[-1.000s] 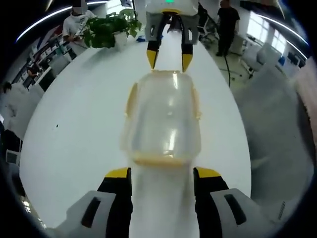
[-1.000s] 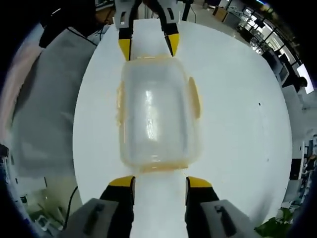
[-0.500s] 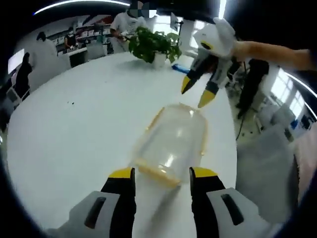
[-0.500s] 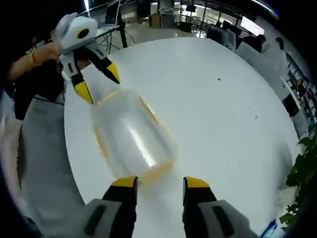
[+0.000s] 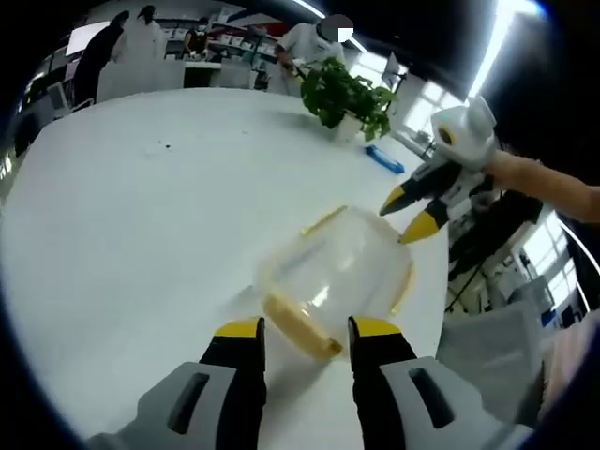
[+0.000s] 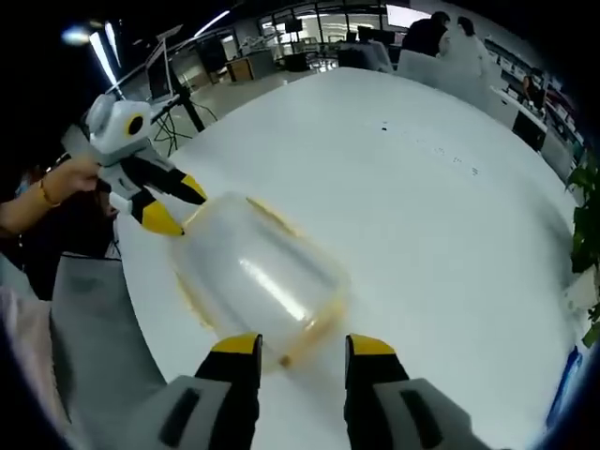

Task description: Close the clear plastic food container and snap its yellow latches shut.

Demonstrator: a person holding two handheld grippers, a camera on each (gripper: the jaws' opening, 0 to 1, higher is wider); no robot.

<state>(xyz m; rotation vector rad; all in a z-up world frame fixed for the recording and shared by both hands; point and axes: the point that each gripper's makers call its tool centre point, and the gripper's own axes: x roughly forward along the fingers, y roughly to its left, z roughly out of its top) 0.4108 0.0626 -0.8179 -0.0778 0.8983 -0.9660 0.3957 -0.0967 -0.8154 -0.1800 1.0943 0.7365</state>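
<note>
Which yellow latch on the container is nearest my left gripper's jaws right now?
The end latch, lying just ahead between the left gripper jaws; the side latches sit farther along the container.

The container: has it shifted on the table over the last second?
Cannot tell: the container lies near the same table edge throughout, while both cameras swung.

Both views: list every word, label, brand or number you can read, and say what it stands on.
None can be read.
Container: clear plastic with yellow latches, no print visible.
Grippers, left and right: no lettering visible.
Blue object by the plant: too small to tell.
</note>
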